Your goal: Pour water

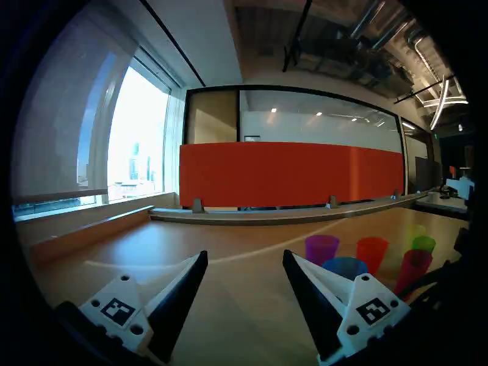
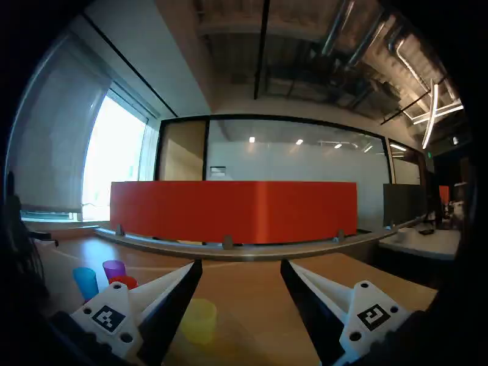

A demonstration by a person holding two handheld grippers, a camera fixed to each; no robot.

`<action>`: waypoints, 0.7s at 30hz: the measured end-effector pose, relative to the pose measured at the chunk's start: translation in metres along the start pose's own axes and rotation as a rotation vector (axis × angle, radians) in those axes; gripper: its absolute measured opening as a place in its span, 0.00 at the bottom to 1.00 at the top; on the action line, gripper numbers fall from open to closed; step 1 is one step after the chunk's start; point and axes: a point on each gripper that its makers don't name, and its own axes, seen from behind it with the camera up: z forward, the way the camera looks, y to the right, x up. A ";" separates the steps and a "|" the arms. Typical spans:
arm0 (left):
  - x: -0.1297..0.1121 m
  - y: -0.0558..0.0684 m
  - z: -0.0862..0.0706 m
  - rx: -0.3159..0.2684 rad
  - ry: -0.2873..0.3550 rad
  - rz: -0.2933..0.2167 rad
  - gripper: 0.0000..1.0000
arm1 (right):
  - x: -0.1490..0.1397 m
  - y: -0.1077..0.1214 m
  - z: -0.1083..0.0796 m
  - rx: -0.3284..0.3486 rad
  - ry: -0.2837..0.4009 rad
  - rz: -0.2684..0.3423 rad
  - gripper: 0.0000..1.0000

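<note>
The left gripper (image 1: 244, 256) and right gripper (image 2: 241, 263) hover over the table (image 1: 244, 317), fingers wide and empty. The cups (image 1: 344, 266) stand bunched, so reaching for one could topple its neighbours.

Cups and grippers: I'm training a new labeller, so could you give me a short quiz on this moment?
1. True or false: the left gripper is shut on a cup.
2. In the right gripper view, which colour of cup stands closest to the right gripper? A blue, B yellow, C purple.
3. Fill in: in the left gripper view, the purple cup shows to the ___ of the gap between the fingers.

Key: 1 false, it is open and holds nothing. 2 B, the yellow cup, just past the left finger. 3 right.
</note>
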 end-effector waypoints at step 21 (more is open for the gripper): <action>0.000 -0.001 0.000 0.000 0.000 0.000 0.91 | -0.051 0.017 0.011 -0.019 -0.069 0.010 0.99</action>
